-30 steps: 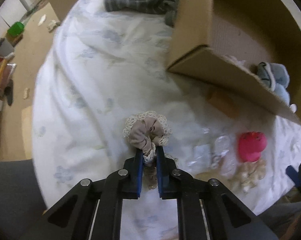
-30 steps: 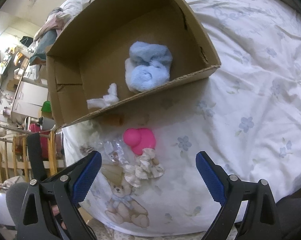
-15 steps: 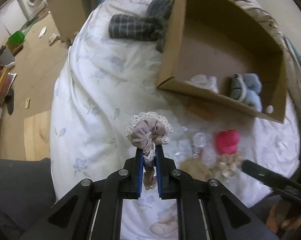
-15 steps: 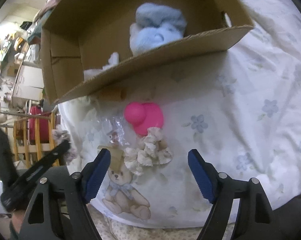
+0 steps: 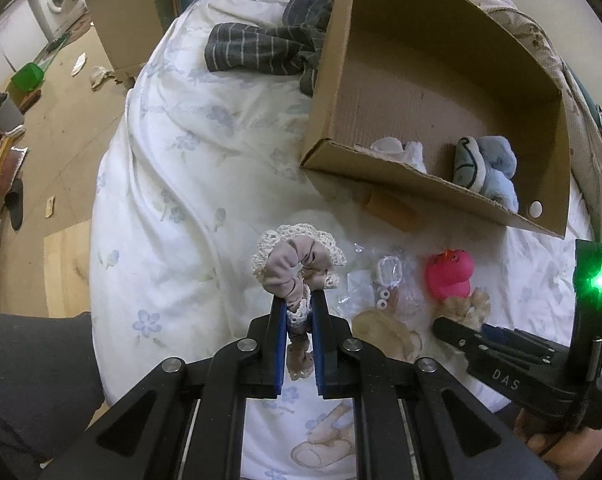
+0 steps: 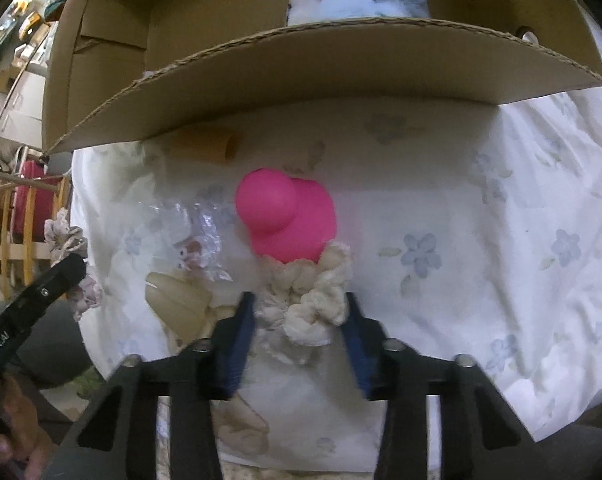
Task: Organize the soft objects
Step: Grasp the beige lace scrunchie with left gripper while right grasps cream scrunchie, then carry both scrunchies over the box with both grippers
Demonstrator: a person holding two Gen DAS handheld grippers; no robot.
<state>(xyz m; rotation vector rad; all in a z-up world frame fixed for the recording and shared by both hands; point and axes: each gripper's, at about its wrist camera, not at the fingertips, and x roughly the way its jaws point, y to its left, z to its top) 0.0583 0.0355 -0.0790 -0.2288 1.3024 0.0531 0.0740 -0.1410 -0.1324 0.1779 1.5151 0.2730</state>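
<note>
Left tool [image 5: 299,312]: fingers drawn close together, clamped on a beige scrunchie [image 5: 297,268] with a white lace edge. The scrunchie stands up out of the fingertips, lifted off the bed [image 5: 173,184]; its lower part hangs down between the blue pads [image 5: 277,344].
Left tool in the right wrist view [image 6: 67,268]: only one black finger shows at the left edge, with part of the scrunchie [image 6: 63,232] above it; the rest is cut off.
Clear plastic bag [image 5: 385,280]: lies crumpled on the bed, between the held scrunchie and the pink toy; its contents are too small to make out.
Pink toy [image 6: 287,220]: a rounded rubber duck shape resting on the bed, touching the far edge of the cream scrunchie.
Right tool [image 6: 299,312]: fingers partly apart, one on each side of a cream scrunchie [image 6: 309,292] that lies on the bed. The pads sit just at its sides; whether they press it is hard to tell.
Cardboard box [image 6: 341,64]: open, sits on the bed beyond the pink toy; its near wall hides most of the inside in the right wrist view.
Blue plush [image 5: 489,168]: inside the box, by the near wall.
White cloth [image 5: 401,150]: inside the box, left of the blue plush, half hidden by the wall.
</note>
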